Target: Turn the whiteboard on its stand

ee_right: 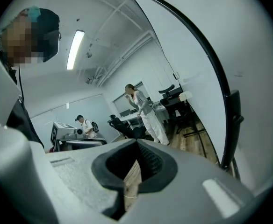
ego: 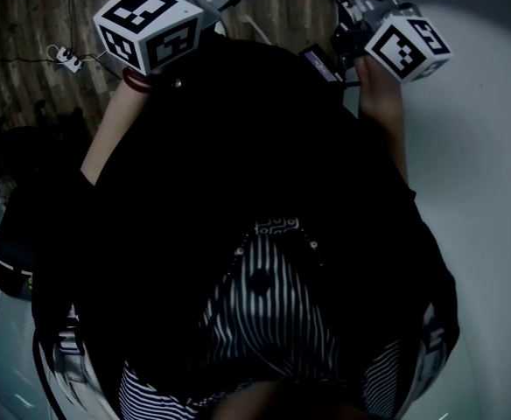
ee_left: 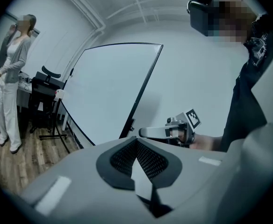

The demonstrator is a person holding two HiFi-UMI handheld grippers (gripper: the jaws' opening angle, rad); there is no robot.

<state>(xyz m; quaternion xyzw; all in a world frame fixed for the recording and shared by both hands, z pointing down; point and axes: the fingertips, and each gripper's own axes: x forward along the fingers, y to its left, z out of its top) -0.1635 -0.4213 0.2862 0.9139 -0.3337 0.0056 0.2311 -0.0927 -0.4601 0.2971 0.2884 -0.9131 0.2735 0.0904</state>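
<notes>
Two pairs of jaws, each pressed together with nothing between them. The left gripper (ee_left: 136, 141) points at the whiteboard (ee_left: 108, 87), which stands at 11 o'clock beyond the tips and apart from them. It is a blank white panel in a thin dark frame, seen at an angle, with a small dark fitting (ee_left: 130, 124) low on its right edge. From the right gripper (ee_right: 137, 143) the same board fills 1 to 3 o'clock, close by. A person (ee_left: 10, 78) in white trousers stands on the wood floor (ee_left: 19, 167) at 9 o'clock.

Wood floor (ee_left: 15, 164), white wall (ee_left: 197, 78), ceiling striplight (ee_right: 75, 49), black chair (ee_left: 43, 91).
</notes>
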